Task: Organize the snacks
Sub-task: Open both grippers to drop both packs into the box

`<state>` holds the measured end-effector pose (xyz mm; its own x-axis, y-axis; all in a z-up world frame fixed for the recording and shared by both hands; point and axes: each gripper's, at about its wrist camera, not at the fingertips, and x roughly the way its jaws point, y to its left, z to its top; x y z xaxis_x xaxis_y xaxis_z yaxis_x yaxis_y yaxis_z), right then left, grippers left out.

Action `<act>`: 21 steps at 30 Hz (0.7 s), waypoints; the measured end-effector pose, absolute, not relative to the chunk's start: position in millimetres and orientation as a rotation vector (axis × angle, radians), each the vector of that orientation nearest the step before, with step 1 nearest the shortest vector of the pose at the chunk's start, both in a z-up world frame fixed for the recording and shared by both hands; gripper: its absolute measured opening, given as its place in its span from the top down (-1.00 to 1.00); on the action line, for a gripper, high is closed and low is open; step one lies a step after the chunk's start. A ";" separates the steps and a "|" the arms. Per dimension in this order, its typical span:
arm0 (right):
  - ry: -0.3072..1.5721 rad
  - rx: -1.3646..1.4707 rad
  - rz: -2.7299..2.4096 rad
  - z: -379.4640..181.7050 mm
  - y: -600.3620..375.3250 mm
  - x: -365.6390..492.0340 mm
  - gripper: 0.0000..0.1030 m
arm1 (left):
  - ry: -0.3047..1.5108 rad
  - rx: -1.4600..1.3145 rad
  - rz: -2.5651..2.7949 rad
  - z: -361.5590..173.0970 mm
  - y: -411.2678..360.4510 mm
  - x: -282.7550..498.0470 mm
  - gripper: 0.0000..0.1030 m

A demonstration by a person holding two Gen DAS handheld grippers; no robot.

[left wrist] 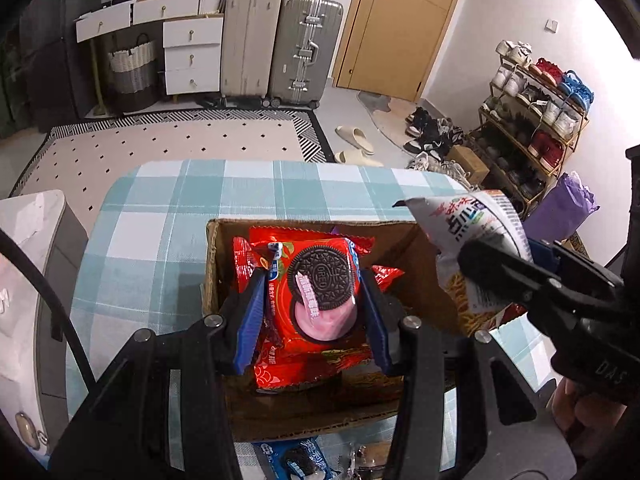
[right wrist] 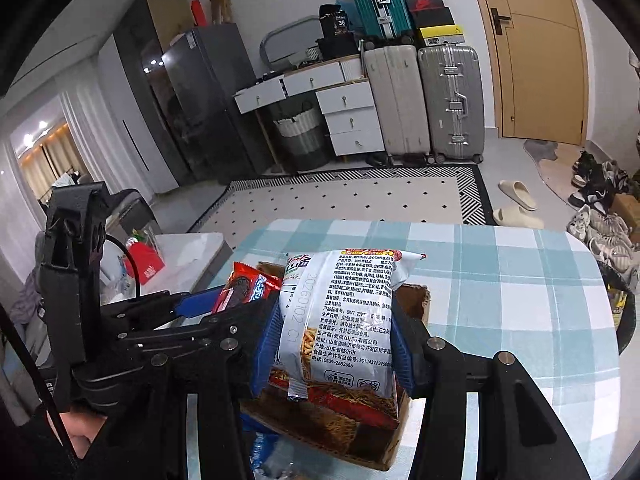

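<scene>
Red Oreo pack (left wrist: pixel 316 300): clamped between the blue pads of the left gripper (left wrist: pixel 314 312), held over the open cardboard box (left wrist: pixel 212 264); more red packs (left wrist: pixel 242 258) lie inside the box beneath it. White noodle-snack bag (right wrist: pixel 340 320): pinched by the right gripper (right wrist: pixel 334 344), upright, at the box's right side, printed back towards the right wrist camera. Blue Oreo pack (left wrist: pixel 296 458): on the table just outside the box's near wall. Table: covered with a teal-and-white check cloth (left wrist: pixel 168 216); box stands on it.
</scene>
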<state>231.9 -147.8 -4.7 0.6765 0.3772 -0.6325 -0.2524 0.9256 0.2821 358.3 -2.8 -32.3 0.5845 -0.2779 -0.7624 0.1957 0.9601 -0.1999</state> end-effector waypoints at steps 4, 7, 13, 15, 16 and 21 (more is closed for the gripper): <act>0.759 0.168 0.347 -11.7 -148.1 238.1 0.05 | 0.920 -0.089 -0.268 -39.7 -3.8 362.9 0.18; 0.768 0.163 0.341 -16.2 -149.0 242.4 0.05 | 0.921 -0.103 -0.271 -41.7 -2.2 365.7 0.18; 0.778 0.179 0.344 -22.7 -147.8 248.3 0.04 | 0.926 -0.095 -0.267 -39.2 -0.9 365.6 -0.03; 0.778 0.182 0.349 -23.4 -146.0 248.8 0.03 | 0.908 -0.103 -0.261 -34.6 1.8 361.3 -0.08; 0.777 0.184 0.352 -24.0 -145.4 249.0 0.02 | 0.899 -0.107 -0.259 -32.5 3.4 359.0 -0.19; 0.754 0.191 0.349 -19.5 -145.2 245.9 -0.18 | 0.861 -0.116 -0.234 -20.9 10.7 345.0 -0.38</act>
<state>245.9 -145.2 -19.5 0.6754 0.3763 -0.6342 -0.2406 0.9254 0.2928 345.0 10.7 -20.9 0.6284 -0.2502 -0.7365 0.1571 0.9682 -0.1948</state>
